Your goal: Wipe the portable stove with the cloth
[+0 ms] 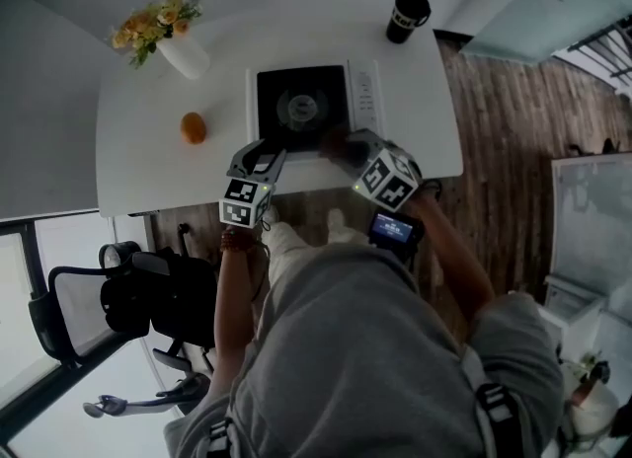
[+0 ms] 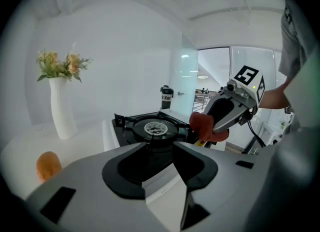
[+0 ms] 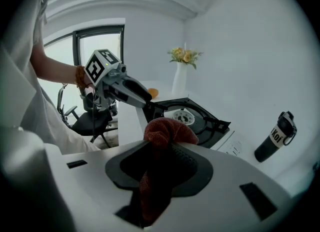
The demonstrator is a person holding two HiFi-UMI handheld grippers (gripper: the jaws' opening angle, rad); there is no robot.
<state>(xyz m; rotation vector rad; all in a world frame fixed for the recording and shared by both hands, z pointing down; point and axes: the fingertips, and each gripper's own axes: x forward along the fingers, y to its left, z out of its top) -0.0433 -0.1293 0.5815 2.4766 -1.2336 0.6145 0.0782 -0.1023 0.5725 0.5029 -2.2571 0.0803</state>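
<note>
The portable stove [image 1: 301, 106] is black with a white control strip and sits mid-table. A rust-red cloth [image 3: 167, 131] is bunched between the jaws of my right gripper [image 3: 167, 143], which is shut on it and hovers over the stove's near right edge [image 1: 341, 145]. In the left gripper view the cloth [image 2: 205, 126] shows at that gripper's tip, beside the burner [image 2: 152, 128]. My left gripper [image 2: 160, 148] is open, its jaws standing either side of the stove's near left corner [image 1: 265, 155]. Whether its pads touch the stove is unclear.
On the white table [image 1: 148, 160] stand a white vase of flowers [image 1: 183, 51] at the far left, an orange fruit [image 1: 194, 128] left of the stove, and a black tumbler [image 1: 406, 14] at the far right corner. An office chair [image 1: 148, 298] stands at the near left, off the table.
</note>
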